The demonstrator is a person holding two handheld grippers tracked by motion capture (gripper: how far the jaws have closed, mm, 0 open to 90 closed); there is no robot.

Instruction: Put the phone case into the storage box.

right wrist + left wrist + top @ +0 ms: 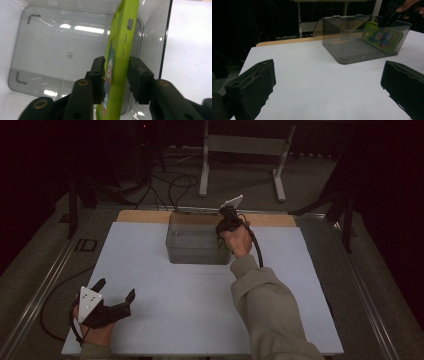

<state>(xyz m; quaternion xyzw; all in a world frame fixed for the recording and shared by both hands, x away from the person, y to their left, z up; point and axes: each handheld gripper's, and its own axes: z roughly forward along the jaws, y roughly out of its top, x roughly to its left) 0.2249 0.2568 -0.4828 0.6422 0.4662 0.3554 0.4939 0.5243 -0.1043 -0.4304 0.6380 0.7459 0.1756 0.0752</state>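
Up close, green case (120, 62) between pads.

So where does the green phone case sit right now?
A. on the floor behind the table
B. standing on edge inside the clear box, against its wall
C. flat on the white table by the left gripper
B: the green phone case stands on edge inside the clear box, leaning on its wall, with the right gripper straddling it.

A lime-green phone case (119, 62) is showing a cartoon clown print in red, blue and white (clearest in the left gripper view). The smoky grey, see-through box (352, 47) is tinting it darker. The table's white sheet (190, 310) is meeting a tan wooden strip (145, 216). Both grippers' pads are looking matte black.
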